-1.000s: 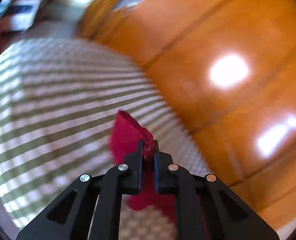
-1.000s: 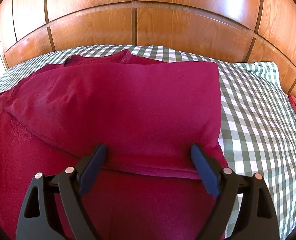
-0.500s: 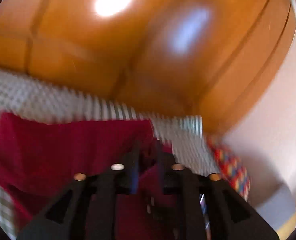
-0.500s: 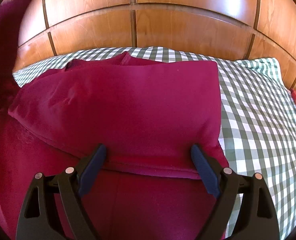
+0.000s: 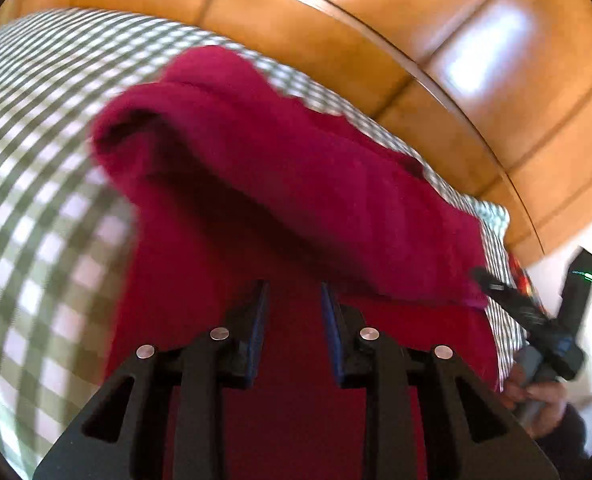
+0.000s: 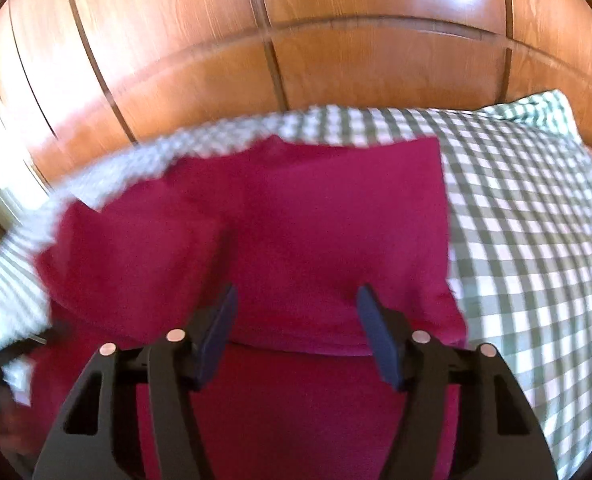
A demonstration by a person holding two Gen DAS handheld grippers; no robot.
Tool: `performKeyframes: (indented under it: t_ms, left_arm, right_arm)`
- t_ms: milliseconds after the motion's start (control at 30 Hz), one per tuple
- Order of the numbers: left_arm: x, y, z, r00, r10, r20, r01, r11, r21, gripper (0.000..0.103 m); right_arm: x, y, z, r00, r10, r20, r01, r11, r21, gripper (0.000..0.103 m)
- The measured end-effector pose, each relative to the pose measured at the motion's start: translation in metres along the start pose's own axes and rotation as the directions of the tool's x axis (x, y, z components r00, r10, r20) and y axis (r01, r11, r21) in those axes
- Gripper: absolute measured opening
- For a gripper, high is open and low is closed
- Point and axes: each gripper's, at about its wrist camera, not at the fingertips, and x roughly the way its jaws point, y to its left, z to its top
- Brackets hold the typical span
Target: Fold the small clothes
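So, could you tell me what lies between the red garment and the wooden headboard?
A strip of green checked bedsheet separates the red garment from the wooden headboard, clearest in the right wrist view.

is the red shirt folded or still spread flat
Partly folded: the red shirt has an upper layer doubled over its lower part, its edge crossing between the layers.

A home bedroom: a bed (image 6: 515,240) with a green-and-white checked sheet and matching pillow (image 6: 535,114) sits against a glossy wooden panelled headboard (image 6: 335,52).
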Motion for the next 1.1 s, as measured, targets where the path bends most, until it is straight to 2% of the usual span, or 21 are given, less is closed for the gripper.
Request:
performKeyframes:
  t_ms: [67, 133, 167, 200, 233, 267, 300, 433, 533, 600, 700, 800, 1000, 1100]
  left_arm:
    - [0.000, 0.008, 0.006, 1.000, 0.004, 0.025, -0.003, 0.999, -0.032, 0.025]
    - [-0.001, 0.011, 0.012, 0.999, 0.009, 0.042, -0.007, 0.999, -0.044, 0.025]
    - [0.000, 0.011, 0.014, 0.999, 0.017, 0.049, -0.015, 0.999, -0.047, 0.025]
    - [0.006, 0.012, 0.016, 0.998, 0.036, 0.051, -0.033, 0.998, -0.051, 0.025]
    - [0.009, 0.014, 0.016, 0.998, 0.045, 0.047, -0.043, 0.998, -0.053, 0.025]
    - [0.011, 0.017, 0.016, 0.998, 0.050, 0.043, -0.048, 0.997, -0.055, 0.025]
    - [0.013, 0.020, 0.016, 0.998, 0.048, 0.041, -0.046, 0.997, -0.060, 0.025]
    - [0.018, 0.032, 0.010, 0.999, 0.030, 0.042, -0.028, 0.998, -0.063, 0.025]
    - [0.015, 0.030, 0.009, 0.998, 0.035, 0.045, -0.033, 0.998, -0.056, 0.025]
    - [0.016, 0.029, 0.009, 0.998, 0.039, 0.049, -0.037, 0.998, -0.051, 0.025]
    - [0.015, 0.027, 0.011, 0.998, 0.050, 0.044, -0.047, 0.997, -0.054, 0.025]
    - [0.012, 0.029, 0.014, 0.995, 0.083, 0.047, -0.080, 0.995, -0.061, 0.025]
    - [-0.009, 0.033, 0.022, 0.995, 0.094, 0.044, -0.089, 0.990, -0.105, 0.025]
    - [-0.034, 0.022, 0.025, 0.989, 0.092, 0.116, -0.084, 0.994, -0.072, 0.025]
  right_arm:
    - [0.012, 0.014, 0.005, 0.998, 0.044, -0.053, -0.044, 0.999, -0.009, 0.062]
    - [0.033, 0.025, 0.008, 0.992, 0.037, -0.118, -0.040, 0.999, -0.020, 0.061]
    - [0.045, 0.029, 0.008, 0.987, 0.036, -0.156, -0.040, 0.999, -0.020, 0.052]
    - [0.053, 0.034, 0.007, 0.983, 0.028, -0.179, -0.033, 0.999, -0.029, 0.031]
    - [0.056, 0.041, 0.008, 0.984, 0.010, -0.181, -0.020, 0.998, -0.056, 0.024]
    - [0.053, 0.048, 0.012, 0.985, 0.009, -0.170, -0.023, 0.996, -0.084, 0.008]
    - [0.045, 0.053, 0.017, 0.989, 0.010, -0.151, -0.026, 0.994, -0.103, 0.006]
    - [-0.014, 0.050, 0.049, 1.000, 0.008, 0.011, -0.007, 0.992, -0.126, 0.006]
    - [-0.037, 0.021, 0.064, 0.998, -0.021, 0.059, 0.026, 0.997, -0.075, 0.006]
    - [-0.035, -0.009, 0.067, 0.996, -0.085, 0.041, 0.086, 0.996, -0.025, 0.006]
    - [-0.005, -0.053, 0.055, 0.994, -0.079, -0.076, 0.088, 0.990, 0.111, 0.007]
    - [0.017, -0.076, 0.039, 0.988, -0.075, -0.137, 0.099, 0.978, 0.183, 0.007]
    - [0.013, -0.075, 0.034, 0.992, -0.009, -0.122, 0.039, 0.969, 0.245, 0.007]
    - [0.000, -0.080, 0.040, 0.995, -0.002, -0.099, 0.024, 0.974, 0.224, 0.007]
